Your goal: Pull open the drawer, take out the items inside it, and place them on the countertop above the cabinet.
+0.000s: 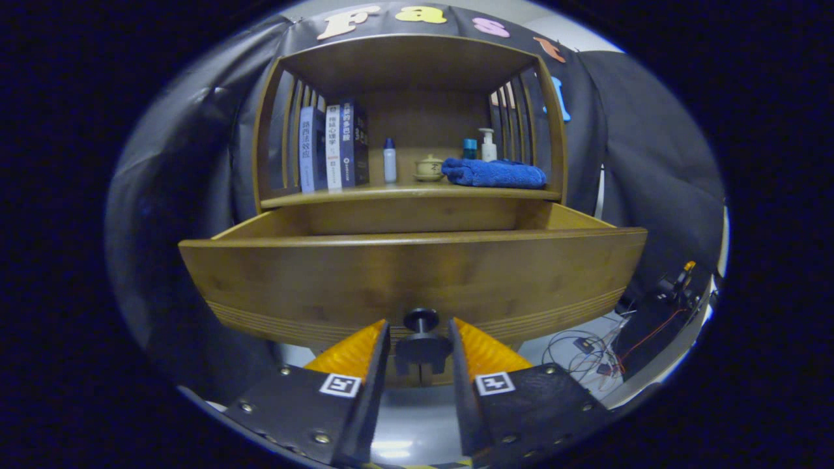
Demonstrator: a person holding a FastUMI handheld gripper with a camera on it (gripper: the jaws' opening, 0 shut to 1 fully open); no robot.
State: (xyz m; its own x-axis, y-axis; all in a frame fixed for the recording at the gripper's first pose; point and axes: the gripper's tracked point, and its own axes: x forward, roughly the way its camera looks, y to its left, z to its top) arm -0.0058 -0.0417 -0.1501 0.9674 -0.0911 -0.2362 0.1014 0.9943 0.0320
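The wooden drawer (pixel 417 273) stands pulled far out of the cabinet, its wide front panel facing me. The panel hides whatever lies inside. A dark round knob (pixel 422 348) juts from the lower middle of the panel. My gripper (pixel 419 324) is level with the knob, one finger close against each side of it, closed on it. Above the drawer runs the cabinet's countertop (pixel 365 193), a wooden ledge under a slatted hutch.
On the countertop stand several books (pixel 332 148) at the left, a small white bottle (pixel 389 159), a lidded cup (pixel 429 167), a folded blue towel (pixel 495 174), and a pump bottle (pixel 487 144) behind it. Loose cables (pixel 586 345) lie on the floor right of the cabinet.
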